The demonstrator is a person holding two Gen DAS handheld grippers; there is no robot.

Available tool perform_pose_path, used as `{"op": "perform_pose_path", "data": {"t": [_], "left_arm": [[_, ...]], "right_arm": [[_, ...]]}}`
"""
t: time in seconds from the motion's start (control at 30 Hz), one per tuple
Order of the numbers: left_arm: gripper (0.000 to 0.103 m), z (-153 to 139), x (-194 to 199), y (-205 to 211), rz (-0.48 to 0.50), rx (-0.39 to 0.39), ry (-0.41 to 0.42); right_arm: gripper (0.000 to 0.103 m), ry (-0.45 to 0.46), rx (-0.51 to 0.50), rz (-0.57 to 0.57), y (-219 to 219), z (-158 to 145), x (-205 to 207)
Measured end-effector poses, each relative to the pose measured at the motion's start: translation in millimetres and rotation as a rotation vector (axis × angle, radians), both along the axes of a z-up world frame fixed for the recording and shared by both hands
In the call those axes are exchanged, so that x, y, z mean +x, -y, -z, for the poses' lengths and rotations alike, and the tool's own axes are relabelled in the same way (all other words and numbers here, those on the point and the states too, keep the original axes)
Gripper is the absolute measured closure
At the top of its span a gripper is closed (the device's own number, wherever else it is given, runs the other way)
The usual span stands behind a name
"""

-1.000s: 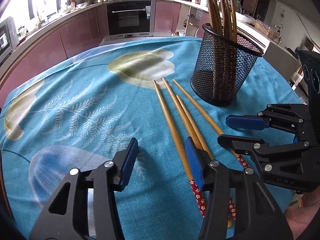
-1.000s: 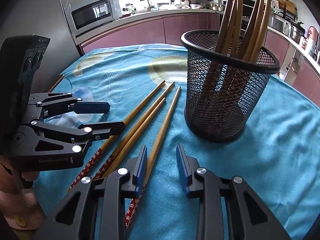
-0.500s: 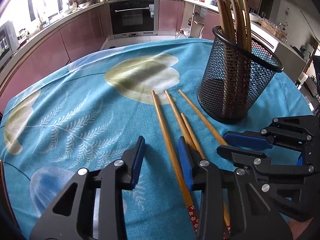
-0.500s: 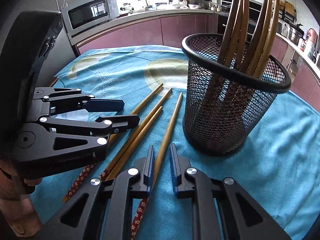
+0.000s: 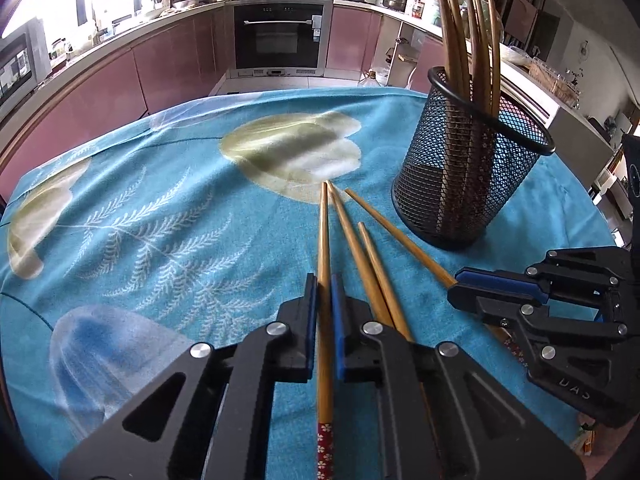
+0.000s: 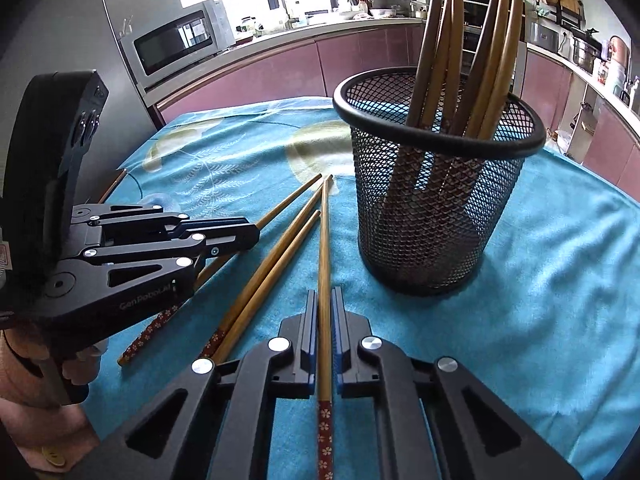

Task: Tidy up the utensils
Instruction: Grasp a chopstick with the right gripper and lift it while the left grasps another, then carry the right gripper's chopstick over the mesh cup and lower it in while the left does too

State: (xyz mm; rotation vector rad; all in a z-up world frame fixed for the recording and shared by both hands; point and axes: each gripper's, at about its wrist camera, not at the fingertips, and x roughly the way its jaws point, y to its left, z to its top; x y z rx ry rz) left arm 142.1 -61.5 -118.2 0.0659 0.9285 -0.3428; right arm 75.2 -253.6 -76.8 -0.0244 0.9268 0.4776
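1. Left gripper [image 5: 324,292] clamped on leftmost chopstick [image 5: 323,240], which lies on blue tablecloth [image 5: 160,220].
2. Right gripper [image 6: 325,308] clamped on rightmost chopstick [image 6: 325,240], just beside black mesh holder [image 6: 432,208].
3. Two loose chopsticks [image 6: 276,264] lie between the gripped ones.
4. Holder stands upright with several chopsticks inside.

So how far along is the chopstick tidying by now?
Partway. Several chopsticks already stand in the mesh holder. The left gripper and the right gripper are each shut on one chopstick lying on the blue cloth. Two loose chopsticks wait between them.
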Motion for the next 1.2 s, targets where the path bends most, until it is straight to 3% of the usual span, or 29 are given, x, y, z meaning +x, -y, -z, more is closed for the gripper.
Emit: {"op": "perform_pose_path", "data": {"t": [0.53,1.2], "left_arm": [[0.095,-34,-29,-30,0.014,-0.152,0.023],[0.096,-107,-61,-39,0.070,-0.291,0.170]], "right_arm": [[0.097,0.066,0.134,-0.063,9,-35,-22],[0.097,0.210,0.241,-0.025,52,-83,-44]]}}
